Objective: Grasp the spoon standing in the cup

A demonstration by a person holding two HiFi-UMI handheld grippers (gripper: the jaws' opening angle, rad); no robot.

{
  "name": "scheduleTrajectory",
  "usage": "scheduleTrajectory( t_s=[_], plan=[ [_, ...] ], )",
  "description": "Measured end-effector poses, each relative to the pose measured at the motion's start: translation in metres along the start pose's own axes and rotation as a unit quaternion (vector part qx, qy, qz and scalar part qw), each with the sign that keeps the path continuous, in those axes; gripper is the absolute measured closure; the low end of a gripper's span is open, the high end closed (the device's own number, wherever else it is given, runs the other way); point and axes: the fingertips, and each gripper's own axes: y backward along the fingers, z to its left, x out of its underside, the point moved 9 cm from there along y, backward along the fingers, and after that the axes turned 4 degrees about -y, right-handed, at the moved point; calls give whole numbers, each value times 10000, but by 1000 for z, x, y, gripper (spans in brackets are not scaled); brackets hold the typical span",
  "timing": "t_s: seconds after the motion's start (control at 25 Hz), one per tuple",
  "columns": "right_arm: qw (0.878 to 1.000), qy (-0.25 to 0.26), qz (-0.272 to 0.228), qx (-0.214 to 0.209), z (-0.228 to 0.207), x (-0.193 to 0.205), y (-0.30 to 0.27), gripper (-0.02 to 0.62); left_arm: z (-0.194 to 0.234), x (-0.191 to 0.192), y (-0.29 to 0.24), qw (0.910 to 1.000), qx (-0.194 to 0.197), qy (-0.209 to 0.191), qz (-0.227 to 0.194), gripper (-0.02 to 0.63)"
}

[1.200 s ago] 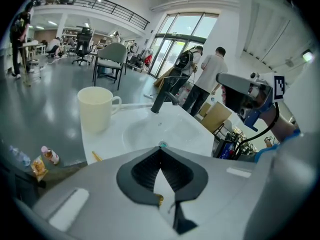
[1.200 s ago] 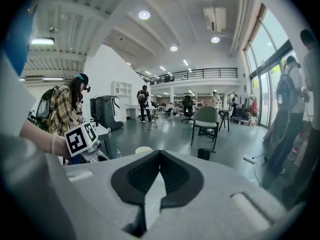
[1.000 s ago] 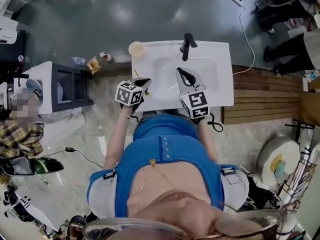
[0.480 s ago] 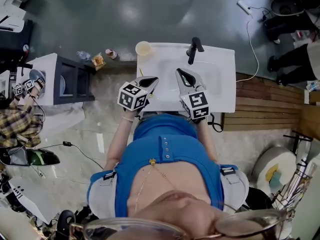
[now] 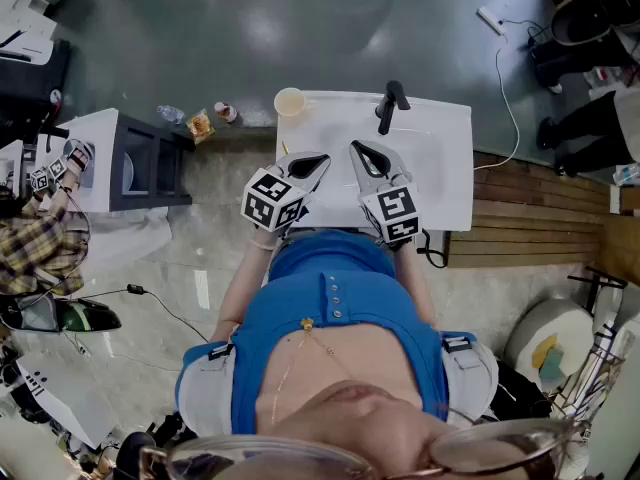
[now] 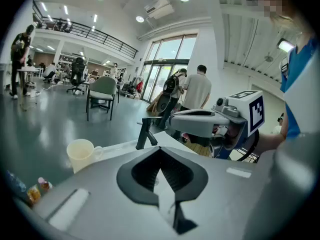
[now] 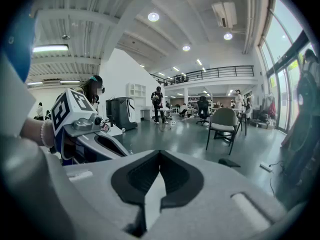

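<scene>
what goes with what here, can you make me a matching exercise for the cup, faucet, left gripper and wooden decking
Things:
1 cup
2 faucet
3 left gripper
4 wooden decking

Colour or state:
a black
b brown slats
c cream
d fingers together, holding nothing

Pairs: 1-c, 2-a, 3-d, 4-b

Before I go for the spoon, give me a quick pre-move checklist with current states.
1. Cup found, upright on the counter corner: ok.
2. Spoon visible in the cup: not ok, none shows above the rim.
3. Left gripper open for a grasp: not ok, jaws together, empty.
4. Right gripper free: ok, jaws together, empty.
5. Faucet clear of the left gripper's line to the cup: ok, it stands to the cup's right.
</scene>
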Motion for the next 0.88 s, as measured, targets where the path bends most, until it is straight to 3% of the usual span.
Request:
scheduleTrajectory(
  t_s=[0.36, 0.88],
  plan=[
    [9995, 156, -287, -26, 4, -21, 3, 592, -14, -33, 8, 9961, -78, -569, -675, 604],
    [9956, 204, -904, -164, 11, -49, 12, 592, -25, -72, 29, 9845, -296, -925, -1461, 606]
  ],
)
